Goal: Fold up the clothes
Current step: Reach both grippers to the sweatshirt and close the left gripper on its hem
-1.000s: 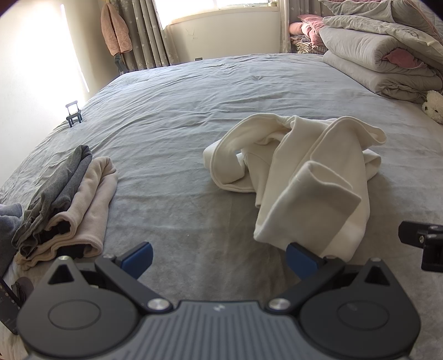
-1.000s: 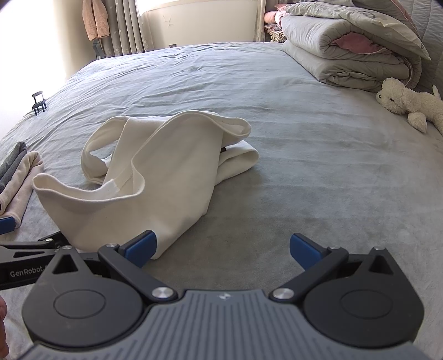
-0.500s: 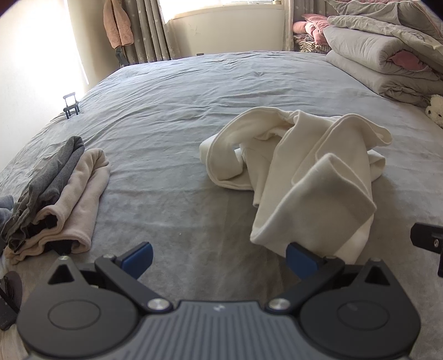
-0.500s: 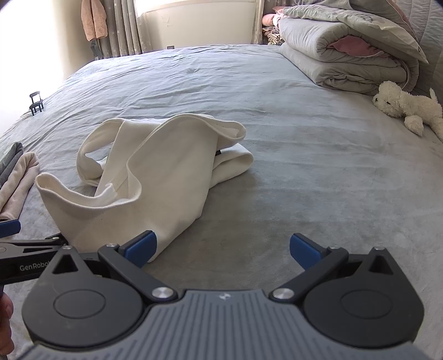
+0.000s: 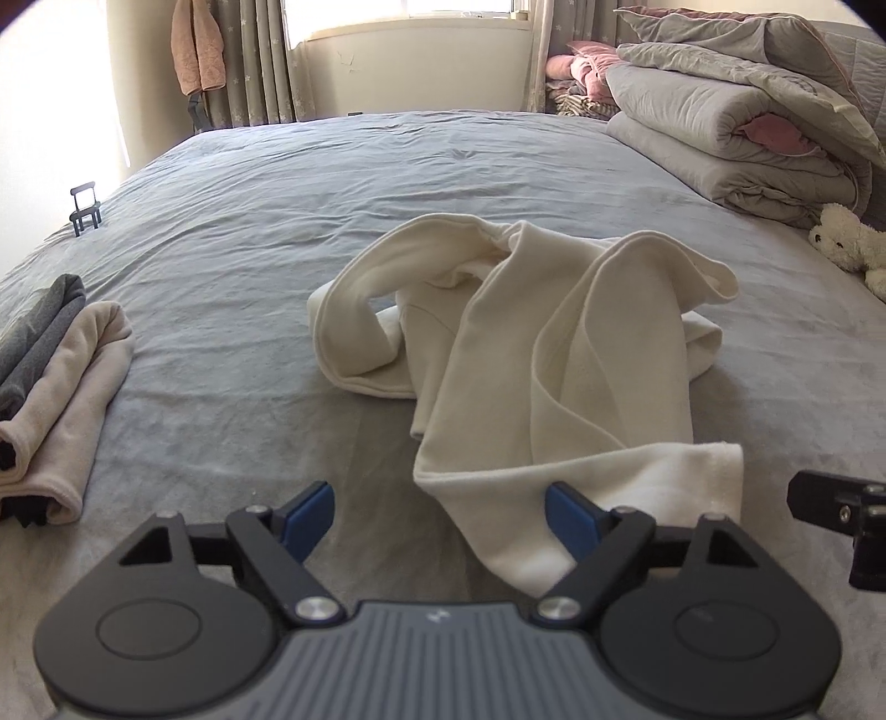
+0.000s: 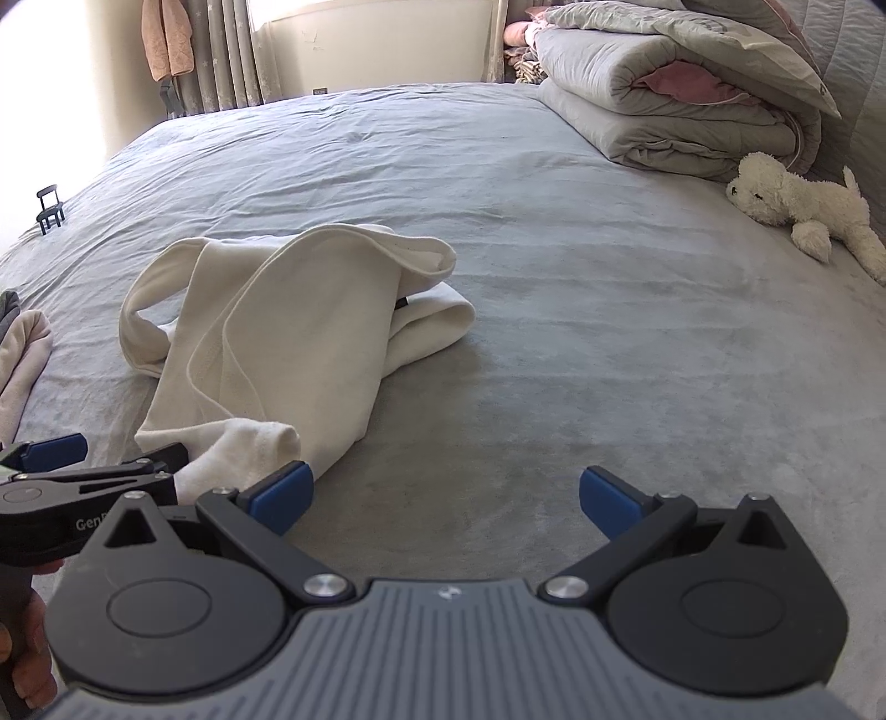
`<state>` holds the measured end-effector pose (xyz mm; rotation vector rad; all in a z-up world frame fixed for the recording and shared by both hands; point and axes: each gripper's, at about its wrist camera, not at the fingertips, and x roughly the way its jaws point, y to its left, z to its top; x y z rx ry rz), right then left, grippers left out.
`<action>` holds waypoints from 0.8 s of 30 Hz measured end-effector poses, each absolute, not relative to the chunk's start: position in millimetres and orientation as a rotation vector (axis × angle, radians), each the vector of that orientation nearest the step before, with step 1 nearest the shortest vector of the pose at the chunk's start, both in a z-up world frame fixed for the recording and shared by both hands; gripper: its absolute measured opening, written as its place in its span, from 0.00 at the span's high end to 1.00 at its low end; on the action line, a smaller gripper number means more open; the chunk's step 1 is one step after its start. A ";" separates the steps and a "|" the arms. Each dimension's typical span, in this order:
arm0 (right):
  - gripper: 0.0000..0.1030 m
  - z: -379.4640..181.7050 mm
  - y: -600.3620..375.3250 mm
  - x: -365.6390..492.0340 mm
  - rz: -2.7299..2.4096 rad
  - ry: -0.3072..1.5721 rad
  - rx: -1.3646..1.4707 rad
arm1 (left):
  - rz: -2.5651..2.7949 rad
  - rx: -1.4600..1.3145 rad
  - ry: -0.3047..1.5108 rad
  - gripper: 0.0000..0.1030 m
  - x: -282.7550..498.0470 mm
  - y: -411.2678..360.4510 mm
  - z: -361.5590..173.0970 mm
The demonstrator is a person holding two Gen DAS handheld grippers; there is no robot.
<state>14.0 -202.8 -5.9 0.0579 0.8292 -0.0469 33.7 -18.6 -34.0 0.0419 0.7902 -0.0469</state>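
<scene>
- Left gripper (image 5: pixel 440 518), jaws closing: near hem of the 1 crumpled cream fleece garment (image 5: pixel 531 354) lies between its pads, not yet pinched.
- Right gripper (image 6: pixel 446 495), spread, grasps nothing; bare grey bedsheet (image 6: pixel 609 310) ahead.
- 2 folded garments (image 5: pixel 55 387) lie left.

A crumpled garment (image 5: pixel 531 354) is spread near the middle of the bed (image 5: pixel 332 183). Two folded garments (image 5: pixel 50 399) are laid side by side to its left, at the bed's edge. A small phone stand (image 5: pixel 84 207) is placed farther back on the left. Folded quilts (image 6: pixel 675 94) are stacked at the far right, and a plush toy (image 6: pixel 797 205) is laid just before them. A jacket (image 5: pixel 196 47) is hung behind the bed, beside the curtains (image 5: pixel 260 61).
</scene>
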 end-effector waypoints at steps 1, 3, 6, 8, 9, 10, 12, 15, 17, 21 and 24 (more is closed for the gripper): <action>0.00 -6.7 -203.5 14.4 -0.046 0.832 0.060 | -0.059 0.034 0.792 0.30 34.3 -18.8 -34.9; 0.00 -7.5 -204.0 14.8 -0.043 0.836 0.061 | -0.093 0.008 0.802 0.58 35.1 -18.7 -36.8; 0.00 -6.7 -204.3 14.7 -0.031 0.828 0.060 | -0.132 -0.029 0.829 0.95 35.8 -19.3 -42.3; 0.00 -5.9 -204.5 14.5 -0.016 0.821 0.064 | -0.143 -0.036 0.819 0.98 33.7 -19.8 -43.2; 0.00 -5.1 -205.0 14.0 0.000 0.815 0.075 | -0.149 -0.039 0.810 0.98 32.2 -20.0 -43.3; 0.00 -4.3 -205.7 13.2 0.018 0.810 0.090 | -0.155 -0.041 0.802 0.99 30.7 -20.3 -43.0; 0.00 -2.6 -205.8 12.3 0.052 0.802 0.111 | -0.175 -0.044 0.784 0.99 27.9 -21.6 -39.3; 0.04 0.1 -204.4 10.5 0.090 0.785 0.120 | -0.216 -0.051 0.771 0.99 23.5 -24.5 -33.9; 0.08 1.5 -203.4 9.2 0.102 0.770 0.114 | -0.249 -0.063 0.768 0.99 20.4 -26.0 -31.1; 0.18 2.3 -203.3 9.1 0.107 0.759 0.115 | -0.306 -0.059 0.757 0.99 12.9 -31.5 -26.4; 0.23 0.8 -204.9 10.3 0.106 0.763 0.131 | -0.341 -0.059 0.762 0.99 8.6 -35.4 -25.1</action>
